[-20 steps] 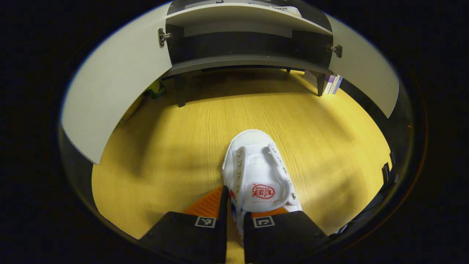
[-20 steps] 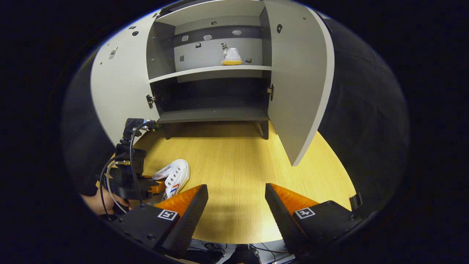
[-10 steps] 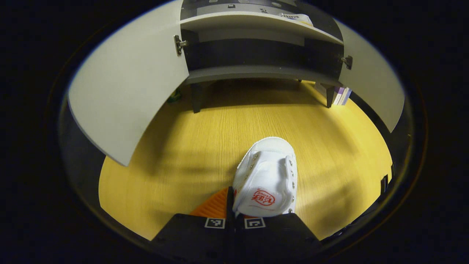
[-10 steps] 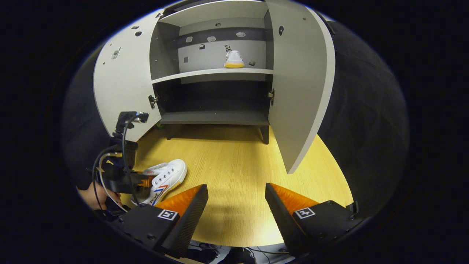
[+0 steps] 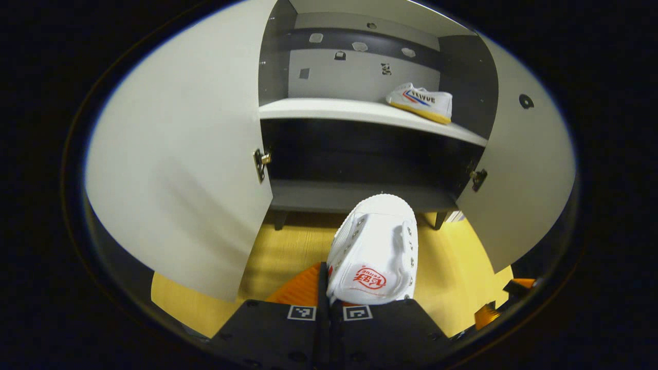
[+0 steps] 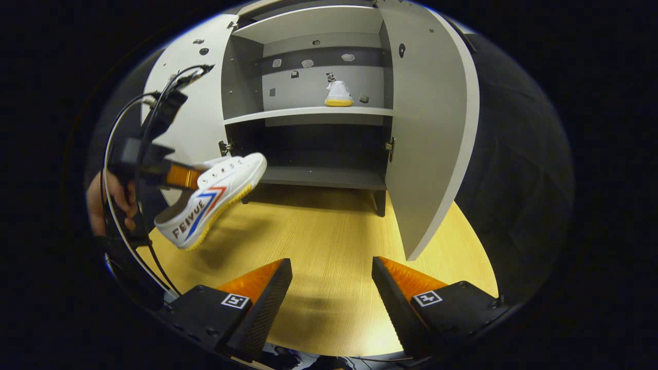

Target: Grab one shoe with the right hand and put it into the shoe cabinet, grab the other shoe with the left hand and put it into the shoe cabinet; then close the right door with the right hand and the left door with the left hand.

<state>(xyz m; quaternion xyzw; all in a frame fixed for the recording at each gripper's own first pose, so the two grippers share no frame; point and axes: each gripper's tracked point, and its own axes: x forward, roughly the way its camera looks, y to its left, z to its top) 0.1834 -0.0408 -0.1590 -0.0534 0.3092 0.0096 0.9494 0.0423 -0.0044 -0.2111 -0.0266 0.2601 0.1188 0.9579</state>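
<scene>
Left hand-held gripper (image 5: 329,308): pinching a white shoe (image 5: 374,246), toe pointing ahead toward the shoe cabinet (image 5: 360,149).
Right hand-held gripper (image 6: 331,288): spread, over the desk (image 6: 329,231).
Other shoe (image 5: 420,102): on the upper shelf, ahead.

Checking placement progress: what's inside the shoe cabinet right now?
One white shoe sits on the upper shelf of the shoe cabinet, toward its right. The lower compartment is dark; its contents can't be made out.

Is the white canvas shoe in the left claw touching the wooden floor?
Apart. The right gripper view shows the white canvas shoe in the left claw, hanging above the wooden floor.
</scene>
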